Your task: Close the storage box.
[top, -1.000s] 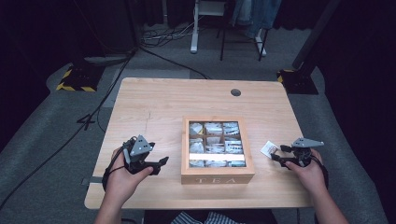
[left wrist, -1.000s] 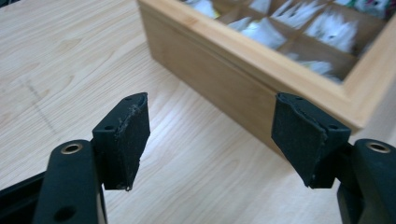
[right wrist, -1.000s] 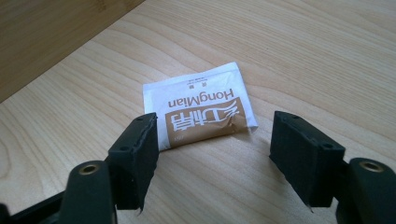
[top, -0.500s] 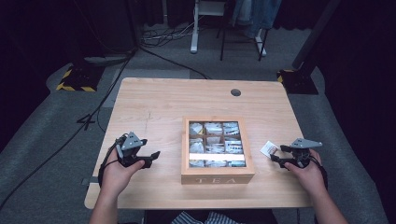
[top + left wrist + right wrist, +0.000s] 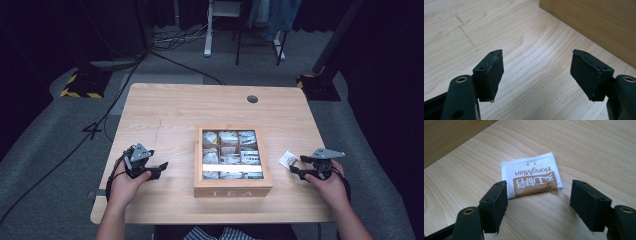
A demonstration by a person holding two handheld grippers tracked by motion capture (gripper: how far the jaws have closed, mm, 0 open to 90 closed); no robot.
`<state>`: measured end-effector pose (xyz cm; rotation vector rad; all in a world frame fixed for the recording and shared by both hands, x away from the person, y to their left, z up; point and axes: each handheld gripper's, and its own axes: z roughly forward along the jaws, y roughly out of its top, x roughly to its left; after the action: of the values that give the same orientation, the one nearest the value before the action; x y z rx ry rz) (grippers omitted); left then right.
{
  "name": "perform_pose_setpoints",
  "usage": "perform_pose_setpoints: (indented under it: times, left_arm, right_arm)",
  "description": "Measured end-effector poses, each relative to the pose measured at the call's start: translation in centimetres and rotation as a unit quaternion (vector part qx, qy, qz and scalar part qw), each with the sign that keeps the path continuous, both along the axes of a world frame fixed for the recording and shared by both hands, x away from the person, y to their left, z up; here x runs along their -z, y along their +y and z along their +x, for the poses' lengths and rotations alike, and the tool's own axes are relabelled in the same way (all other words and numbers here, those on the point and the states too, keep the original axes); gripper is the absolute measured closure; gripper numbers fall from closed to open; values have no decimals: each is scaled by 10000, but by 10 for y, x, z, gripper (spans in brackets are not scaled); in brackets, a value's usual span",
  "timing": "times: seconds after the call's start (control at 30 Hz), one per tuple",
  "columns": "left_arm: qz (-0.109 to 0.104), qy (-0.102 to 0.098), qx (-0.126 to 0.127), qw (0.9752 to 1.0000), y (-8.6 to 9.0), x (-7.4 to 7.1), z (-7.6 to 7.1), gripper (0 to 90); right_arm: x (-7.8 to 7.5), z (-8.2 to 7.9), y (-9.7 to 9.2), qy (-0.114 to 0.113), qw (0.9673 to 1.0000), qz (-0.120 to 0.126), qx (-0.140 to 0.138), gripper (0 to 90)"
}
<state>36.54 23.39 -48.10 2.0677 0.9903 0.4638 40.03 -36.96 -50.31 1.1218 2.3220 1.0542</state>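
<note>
Since the earlier frames we are seeing our left gripper (image 5: 159, 168) draw back from the tea box (image 5: 232, 189) toward the table's (image 5: 190, 107) near left corner and sink almost onto the wood, while our right gripper (image 5: 296, 165) is keeping its place. The tea sachet (image 5: 532, 178), white with a brown printed band, is lying flat on the table near the right edge, just beside the box's right wall and outside it. Our right gripper is hovering just short of it, jaws spread wide, pads (image 5: 497, 202) not touching the paper. Our left gripper is standing spread too, nothing between its pads (image 5: 494, 75), box wall ahead.

We are judging the job as barely begun: the box's compartments are already holding sachets, this one is waiting outside, and picking it up and filing it into a compartment is all still left.
</note>
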Motion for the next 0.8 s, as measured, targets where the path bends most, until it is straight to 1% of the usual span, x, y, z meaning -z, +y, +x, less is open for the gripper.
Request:
perform_pose_setpoints:
  times: [0.07, 0.17, 0.2, 0.33, 0.43, 0.53, 0.57, 0.63, 0.73, 0.8]
  left_arm:
    - [115, -29, -16, 9999, -1, 2, 0, 269]
    - [134, 2, -10, 9999, -3, 4, 1, 251]
    - [153, 45, 0, 9999, -4, 6, 0, 247]
    - [372, 84, 76, 9992, -7, 10, 1, 244]
    - [420, 121, 110, 9990, -7, 13, 2, 236]
    - [491, 84, 146, 9987, -8, 15, 3, 211]
    - [504, 105, 125, 9986, -10, 16, 3, 203]
    - [557, 88, 121, 9983, -11, 17, 4, 200]
    - [570, 139, 118, 9982, -13, 20, 5, 192]
    - [643, 185, 120, 9977, -14, 22, 5, 180]
  right_arm:
    - [0, 0, 0, 1, 10000, 2, 0, 306]
    - [0, 0, 0, 1, 10000, 3, 0, 306]
    - [0, 0, 0, 0, 10000, 0, -1, 306]
    - [0, 0, 0, -1, 10000, 0, -1, 306]
    - [0, 0, 0, -1, 10000, 0, -1, 306]
    - [0, 0, 0, -1, 10000, 5, 0, 306]
    - [0, 0, 0, 0, 10000, 1, -1, 306]
    - [0, 0, 0, 1, 10000, 2, 0, 306]
    - [0, 0, 0, -1, 10000, -1, 0, 306]
    - [0, 0, 0, -2, 10000, 0, -1, 306]
